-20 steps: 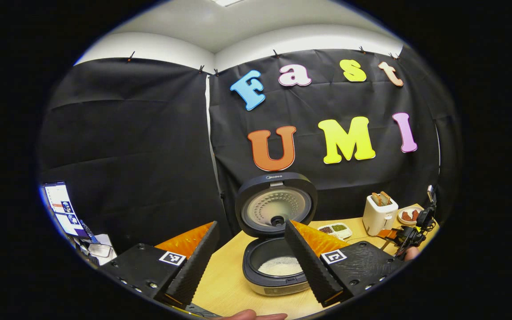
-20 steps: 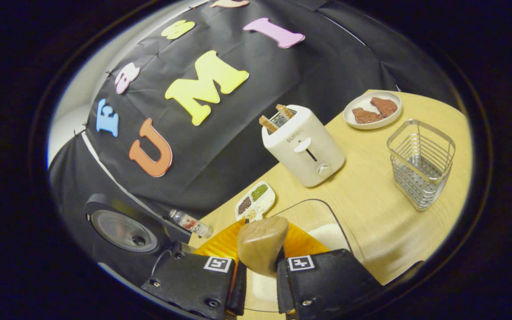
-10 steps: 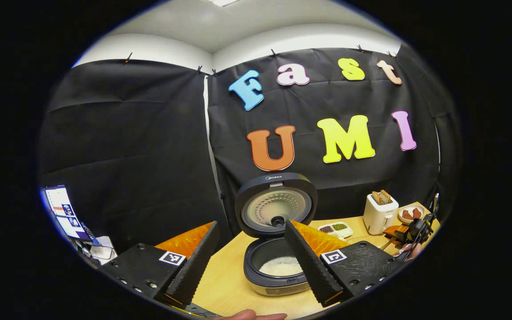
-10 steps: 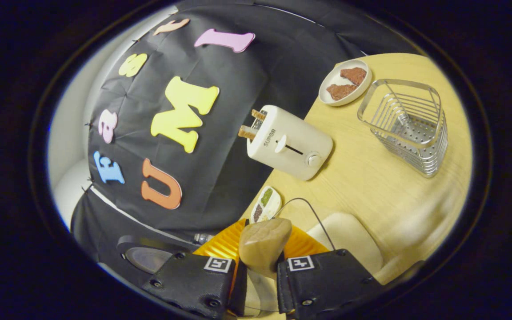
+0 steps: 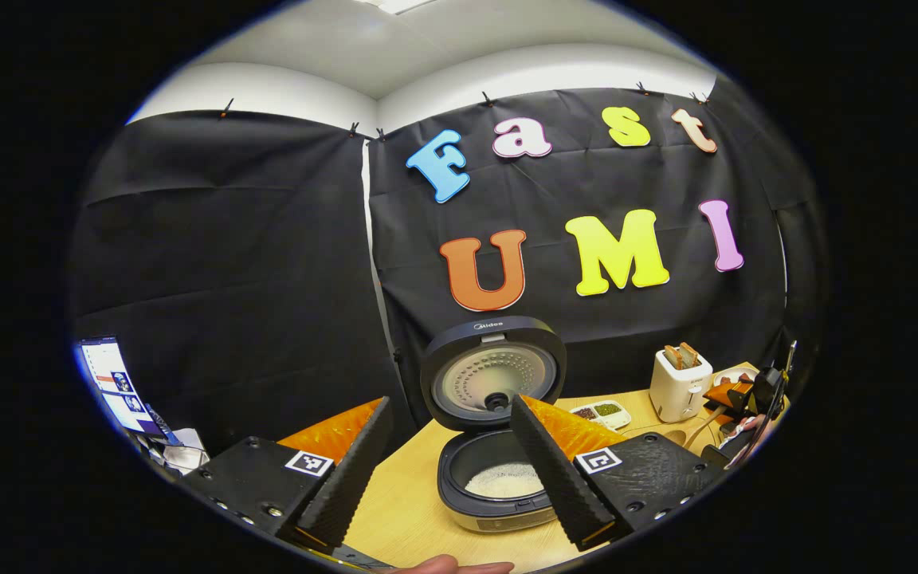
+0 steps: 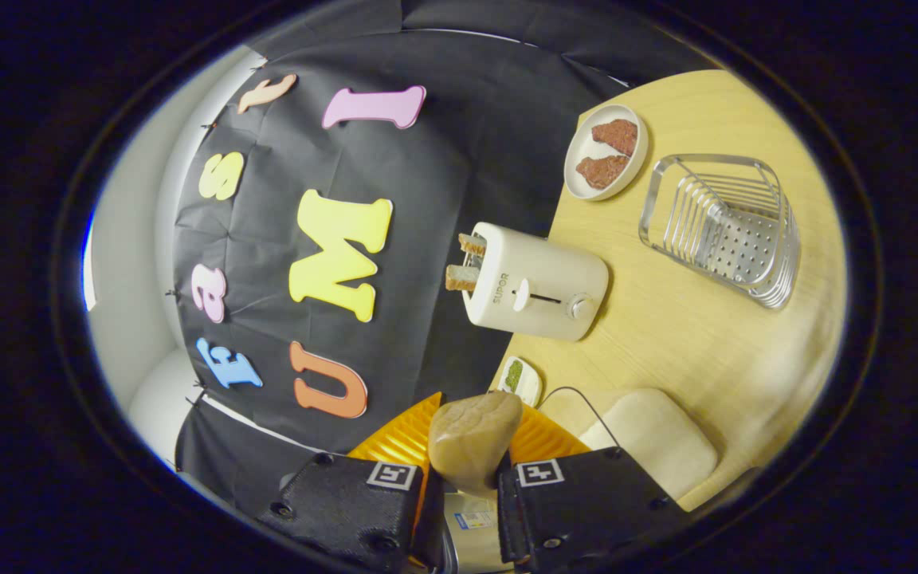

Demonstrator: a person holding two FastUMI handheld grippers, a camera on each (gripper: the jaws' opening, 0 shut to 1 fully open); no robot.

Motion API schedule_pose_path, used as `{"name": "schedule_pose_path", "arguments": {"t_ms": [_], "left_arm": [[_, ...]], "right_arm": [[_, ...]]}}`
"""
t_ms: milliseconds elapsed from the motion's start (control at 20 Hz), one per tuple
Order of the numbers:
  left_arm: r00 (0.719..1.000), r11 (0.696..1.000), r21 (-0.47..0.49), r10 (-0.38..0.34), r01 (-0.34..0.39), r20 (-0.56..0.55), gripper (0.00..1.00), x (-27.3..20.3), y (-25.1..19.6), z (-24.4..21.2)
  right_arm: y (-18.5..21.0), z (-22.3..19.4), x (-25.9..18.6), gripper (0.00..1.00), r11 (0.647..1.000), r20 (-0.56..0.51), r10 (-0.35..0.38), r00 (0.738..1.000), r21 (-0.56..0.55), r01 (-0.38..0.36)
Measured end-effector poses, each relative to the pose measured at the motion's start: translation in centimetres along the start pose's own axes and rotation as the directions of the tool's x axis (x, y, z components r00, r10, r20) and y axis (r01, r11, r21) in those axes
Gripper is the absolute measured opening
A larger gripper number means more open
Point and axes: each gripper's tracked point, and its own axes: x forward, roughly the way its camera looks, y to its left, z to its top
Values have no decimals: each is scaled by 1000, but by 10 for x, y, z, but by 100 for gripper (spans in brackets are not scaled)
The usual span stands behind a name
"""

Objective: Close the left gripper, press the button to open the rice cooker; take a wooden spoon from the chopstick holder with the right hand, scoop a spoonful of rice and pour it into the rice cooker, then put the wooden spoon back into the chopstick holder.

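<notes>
Lid: rice cooker (image 5: 494,446) is seen open, lid (image 5: 494,371) upright behind the pot — button step judged done.
Pot: white rice (image 5: 504,481) is seen lying in the inner pot; at least one spoonful is judged poured.
Left gripper (image 5: 449,470): fingers spread wide, nothing held, held in front of the cooker above the wooden table (image 5: 399,510).
Right gripper (image 6: 463,502): clamped on the wooden spoon (image 6: 471,441); its rounded end pokes up between the fingers. Whether rice is on it cannot be told.
Chopstick holder (image 6: 726,231): wire basket, seen empty, well apart from the spoon, past the white toaster (image 6: 535,281) and near the plate (image 6: 606,151).
Left to do: spoon return into the holder — no release yet.
</notes>
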Motion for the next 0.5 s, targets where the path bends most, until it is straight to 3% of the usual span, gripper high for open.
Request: {"name": "schedule_pose_path", "arguments": {"t_ms": [200,500], "left_arm": [[1000,1000,-13,3,-3,-2,95,0,3,-3],[1000,999,-37,28,-28,-7,95,-4,15,-8]], "right_arm": [[27,1,-7,32,1000,-7,18,1000,5,-18],[112,-20,-7,32,995,-54,60,997,-73,-64]]}}
